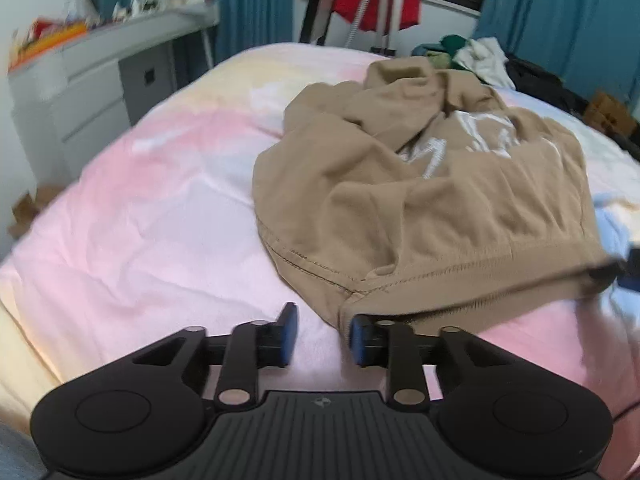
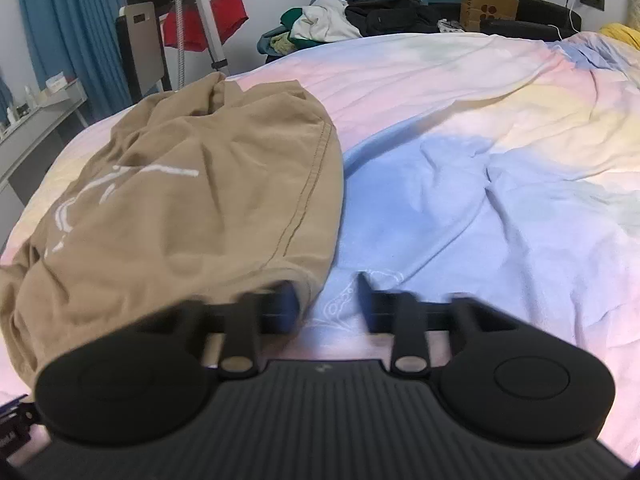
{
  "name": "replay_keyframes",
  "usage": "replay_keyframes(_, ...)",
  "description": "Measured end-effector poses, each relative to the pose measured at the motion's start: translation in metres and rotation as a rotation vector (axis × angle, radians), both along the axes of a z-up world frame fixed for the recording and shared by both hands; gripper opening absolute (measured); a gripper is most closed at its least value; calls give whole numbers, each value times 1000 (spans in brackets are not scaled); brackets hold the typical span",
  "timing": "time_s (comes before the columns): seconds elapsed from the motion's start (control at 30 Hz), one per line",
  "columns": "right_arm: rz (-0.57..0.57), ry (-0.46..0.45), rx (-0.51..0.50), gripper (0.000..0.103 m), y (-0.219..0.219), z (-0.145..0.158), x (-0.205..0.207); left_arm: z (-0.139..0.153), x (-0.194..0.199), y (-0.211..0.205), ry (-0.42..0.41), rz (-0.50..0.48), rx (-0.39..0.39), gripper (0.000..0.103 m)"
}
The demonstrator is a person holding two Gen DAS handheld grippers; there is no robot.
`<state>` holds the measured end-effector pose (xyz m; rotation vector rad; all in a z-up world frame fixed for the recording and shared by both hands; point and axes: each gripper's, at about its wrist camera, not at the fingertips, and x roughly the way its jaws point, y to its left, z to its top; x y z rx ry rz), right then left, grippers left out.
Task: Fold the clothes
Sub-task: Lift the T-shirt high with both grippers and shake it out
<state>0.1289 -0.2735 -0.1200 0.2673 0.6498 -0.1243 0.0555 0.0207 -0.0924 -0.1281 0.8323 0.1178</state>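
You're at the pick-up/spread step: the tan T-shirt lies bunched on the pastel duvet, nothing folded yet. Left gripper is released, jaws apart, its right pad just touching the near-left hem corner. Right gripper is also released and empty; its left finger sits at the shirt's near-right hem corner, the other over bare duvet.

Next move, as I judge it: close each gripper on its hem corner, then lift and pull apart to flatten the shirt before folding.

Orientation: stitched hem faces you, with the crumpled collar end pointing away toward the clothes pile. Long axis runs roughly near-to-far, but the bunching makes that approximate. White print faces up.
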Motion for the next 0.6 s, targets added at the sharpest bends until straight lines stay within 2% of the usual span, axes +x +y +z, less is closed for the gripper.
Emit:
replay_keyframes(0.03, 4, 20, 17, 11, -1, -3, 2, 2, 0, 1, -24, 1, -10, 13)
replay_keyframes(0.07, 7, 27, 32, 7, -1, -5, 3, 4, 0, 2, -48, 2, -20, 11)
replay_keyframes(0.17, 2, -117, -3, 6, 8, 13, -6, 18, -4, 3, -159, 4, -38, 4)
replay_keyframes(0.3, -19, -266, -11, 5, 15, 56, -16, 69, -13, 10, -383, 15, -44, 3)
replay_keyframes(0.4, -21, -411, -35, 5, 19, 115, -31, 134, -20, 16, -543, 12, -56, 3)
replay_keyframes(0.6, -12, -704, -77, 5, 21, 278, -68, 289, -47, 18, -834, -8, -41, 3)
